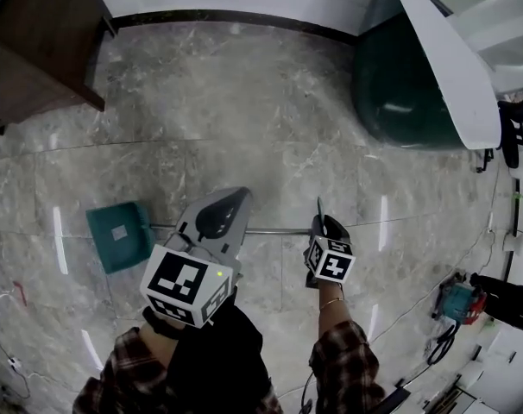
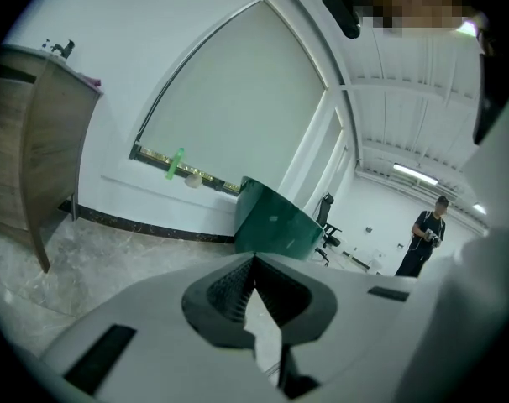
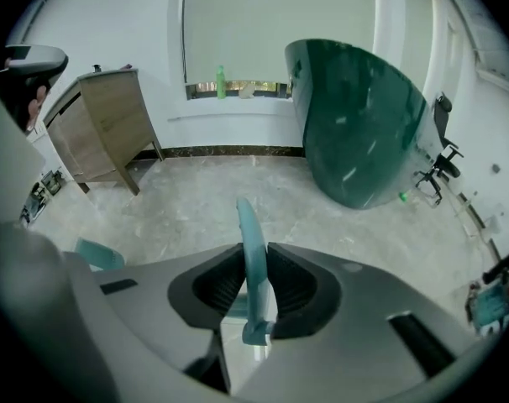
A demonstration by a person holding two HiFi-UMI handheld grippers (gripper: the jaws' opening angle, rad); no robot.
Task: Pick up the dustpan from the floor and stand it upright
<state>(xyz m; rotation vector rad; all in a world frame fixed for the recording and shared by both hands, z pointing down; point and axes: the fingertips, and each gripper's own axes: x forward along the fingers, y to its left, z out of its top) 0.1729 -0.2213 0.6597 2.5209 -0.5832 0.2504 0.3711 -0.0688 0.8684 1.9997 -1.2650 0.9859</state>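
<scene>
While right tongs pinch its handle, the dustpan seems empty; left tongs pressed together.

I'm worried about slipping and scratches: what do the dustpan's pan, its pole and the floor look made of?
Pan: probably plastic, matte teal, evenly coloured, moulded shape.
Pole: likely metal, thin, silvery, shiny.
Floor: polished stone or stone-look tile, grey veining, seams, light streaks reflected.

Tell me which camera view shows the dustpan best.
Head view: most of the dustpan shows, green pan and long handle. Right gripper view: the handle end between its jaws and a pan corner. Left gripper view: none of it.
</scene>
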